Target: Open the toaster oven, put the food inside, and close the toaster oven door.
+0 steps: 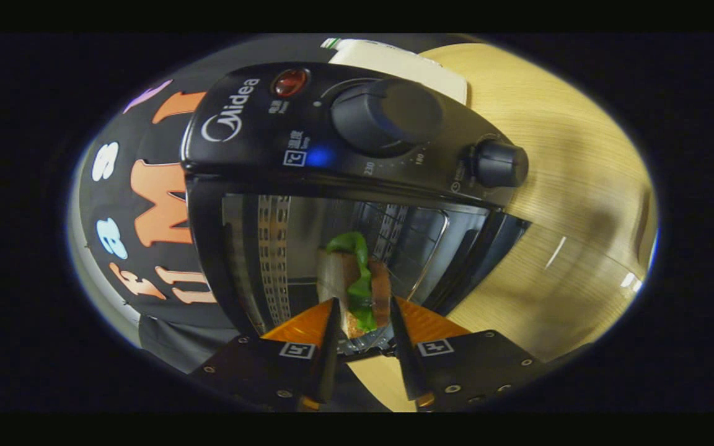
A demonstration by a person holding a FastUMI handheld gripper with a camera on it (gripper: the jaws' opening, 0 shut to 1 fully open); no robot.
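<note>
Your gripper (363, 313) has its two fingers (330, 334) clamped on a sandwich (357, 285), one pressing each bread face. The sandwich stands on edge between them, green lettuce (357, 260) showing down its middle and sticking out at the top.

The toaster oven (332, 186) sits right ahead, seen tilted. Its cavity is open to you; the sandwich is at the mouth, its far end reaching into the opening, metal walls with rows of perforations just beyond on the left. Whether the sandwich rests on a rack you cannot tell. Wire rack (422, 248) bars show deeper inside, to the right of the sandwich.

Control panel runs above the opening: red indicator lamp (290, 82), large dial (385, 114), smaller knob (498, 163) further along.

The oven stands on a pale wood-grain counter (580, 204). A white boxy object (400, 65) lies behind the oven on the counter; what it is cannot be made out.
</note>
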